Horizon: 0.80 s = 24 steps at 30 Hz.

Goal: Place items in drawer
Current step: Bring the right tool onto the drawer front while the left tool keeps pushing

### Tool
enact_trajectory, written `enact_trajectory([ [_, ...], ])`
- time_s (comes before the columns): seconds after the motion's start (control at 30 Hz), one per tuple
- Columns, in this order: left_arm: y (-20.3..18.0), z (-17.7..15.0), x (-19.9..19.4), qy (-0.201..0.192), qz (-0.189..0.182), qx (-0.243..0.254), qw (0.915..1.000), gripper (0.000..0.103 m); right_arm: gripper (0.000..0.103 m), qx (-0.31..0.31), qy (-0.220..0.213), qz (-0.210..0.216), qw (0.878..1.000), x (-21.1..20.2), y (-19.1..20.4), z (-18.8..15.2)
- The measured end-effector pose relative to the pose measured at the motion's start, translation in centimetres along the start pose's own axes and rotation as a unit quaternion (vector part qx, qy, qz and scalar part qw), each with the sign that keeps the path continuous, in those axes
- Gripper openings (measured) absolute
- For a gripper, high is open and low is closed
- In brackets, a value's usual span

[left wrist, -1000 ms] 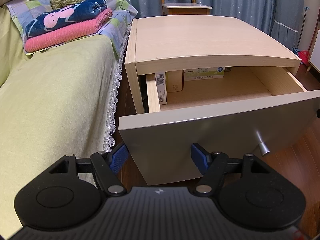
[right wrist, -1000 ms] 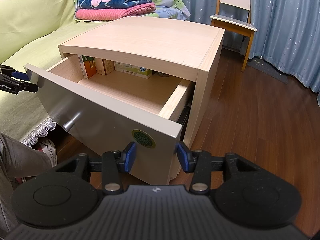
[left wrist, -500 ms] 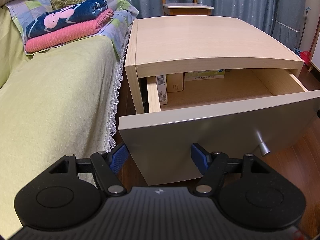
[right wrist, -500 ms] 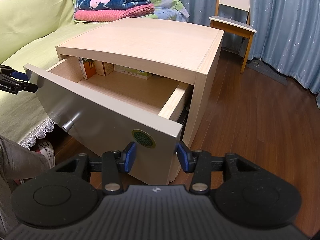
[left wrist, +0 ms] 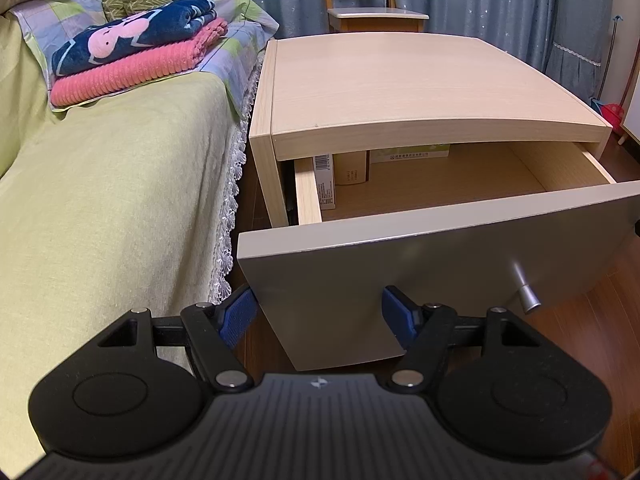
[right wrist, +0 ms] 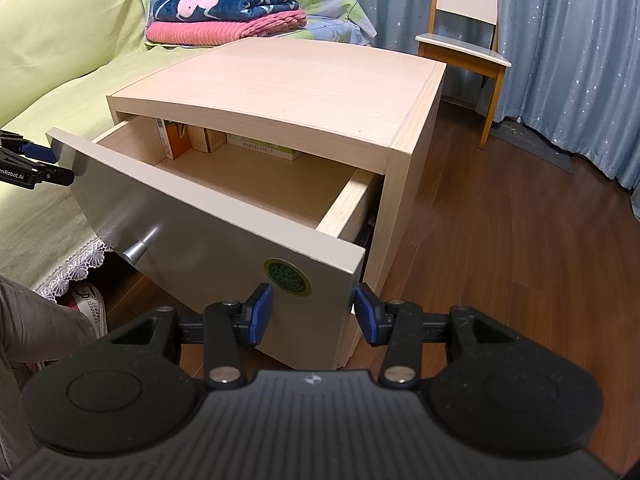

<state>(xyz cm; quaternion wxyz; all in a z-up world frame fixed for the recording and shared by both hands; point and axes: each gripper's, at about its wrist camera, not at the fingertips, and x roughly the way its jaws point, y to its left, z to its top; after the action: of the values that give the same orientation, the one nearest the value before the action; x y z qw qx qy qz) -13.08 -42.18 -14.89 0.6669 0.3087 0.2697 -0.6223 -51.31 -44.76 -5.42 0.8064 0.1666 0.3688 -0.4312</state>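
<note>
The pale wooden drawer with grey front (left wrist: 420, 276) stands pulled out, several cardboard boxes (right wrist: 188, 140) already at its back. Both jaws are spread, holding nothing; closing seems left.

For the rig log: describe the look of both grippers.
The left gripper and right gripper match: black ribbed body with a small white logo, two round black discs, black linkage arms with silver pivot bolts, and blue fingers. In the right wrist view, the left gripper's side carries white lettering ending "nRobot.AI". No cables visible.
</note>
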Motion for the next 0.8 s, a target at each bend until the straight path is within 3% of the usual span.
enact_trajectory([
  [0.2, 0.0, -0.2, -0.2, 0.007, 0.003, -0.013, 0.9999, 0.07, 0.042, 0.017, -0.005, -0.008, 1.0, -0.2, -0.1, 0.0],
  [0.33, -0.1, -0.8, -1.0, 0.02, 0.011, -0.029, 0.9993, 0.07, 0.056, 0.074, 0.002, -0.04, 0.996, -1.3, -0.3, -0.7],
  [0.4, -0.4, -1.2, -1.8, 0.03, 0.012, -0.044, 0.9985, 0.07, 0.06, 0.108, 0.024, -0.034, 0.993, -1.6, -0.2, -1.6],
  [0.6, -3.7, -1.6, -3.7, 0.054, 0.004, -0.067, 0.9963, 0.073, 0.074, 0.128, 0.062, -0.009, 0.99, -0.7, 3.8, -1.8],
  [0.7, -5.8, -1.0, -3.9, 0.059, -0.001, -0.067, 0.996, 0.075, 0.091, 0.141, 0.062, -0.004, 0.988, 0.0, 5.5, -0.3],
  [0.8, -7.1, -0.4, -3.7, 0.059, -0.002, -0.074, 0.9955, 0.081, 0.098, 0.163, 0.036, -0.004, 0.986, 0.0, 6.3, 0.8],
])
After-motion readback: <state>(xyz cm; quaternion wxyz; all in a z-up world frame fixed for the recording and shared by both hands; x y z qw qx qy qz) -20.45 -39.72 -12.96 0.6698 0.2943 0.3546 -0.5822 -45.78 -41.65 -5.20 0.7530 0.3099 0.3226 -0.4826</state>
